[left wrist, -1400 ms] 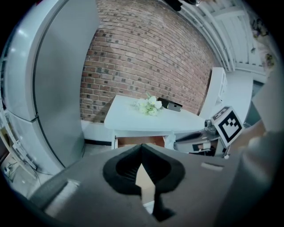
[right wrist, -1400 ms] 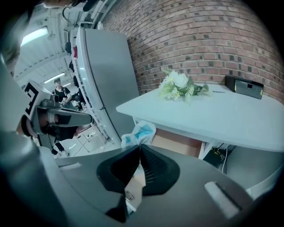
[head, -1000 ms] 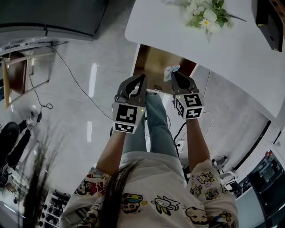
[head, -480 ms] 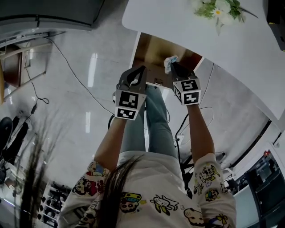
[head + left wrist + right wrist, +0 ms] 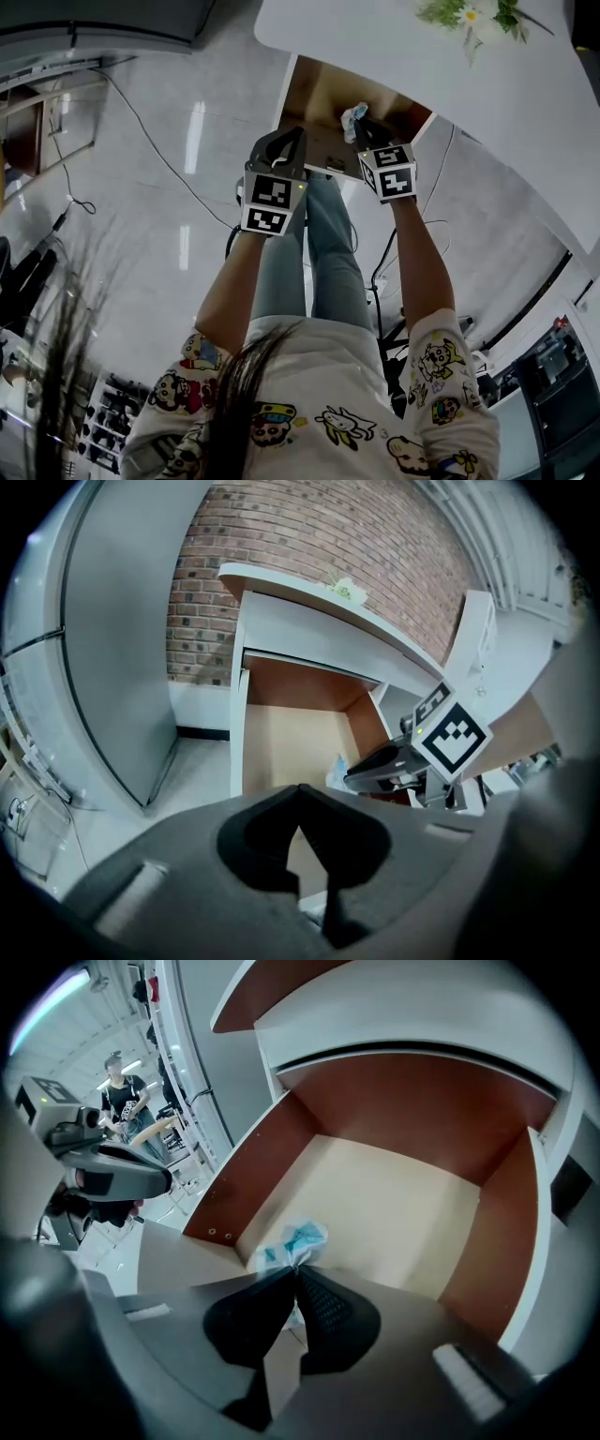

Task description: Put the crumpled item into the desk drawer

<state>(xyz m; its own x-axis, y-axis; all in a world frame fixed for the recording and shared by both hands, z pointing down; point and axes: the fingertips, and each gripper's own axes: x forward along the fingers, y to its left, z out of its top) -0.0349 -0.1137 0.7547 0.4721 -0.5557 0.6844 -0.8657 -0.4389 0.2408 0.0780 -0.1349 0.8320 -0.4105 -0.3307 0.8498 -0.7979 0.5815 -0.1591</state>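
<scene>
The crumpled item (image 5: 292,1241) is a white and blue wad of wrapper, pinched at the tips of my right gripper (image 5: 296,1269), which is shut on it. In the head view the wad (image 5: 353,116) hangs over the front of the open desk drawer (image 5: 323,97), with the right gripper (image 5: 364,129) just behind it. The drawer (image 5: 394,1204) has a pale floor and brown walls and looks bare inside. My left gripper (image 5: 292,141) is shut and holds nothing, at the drawer's front edge to the left. From the left gripper view the wad (image 5: 337,772) shows beside the right gripper.
The white desk top (image 5: 403,56) carries a bunch of white flowers (image 5: 478,14) at the back. The person's legs (image 5: 319,244) are right below the drawer. Cables (image 5: 150,141) run over the glossy floor at left. A grey cabinet (image 5: 103,658) stands left of the desk.
Both grippers have moved forward toward the drawer. The right one has carried the wad from the drawer's front edge to over its inside.
</scene>
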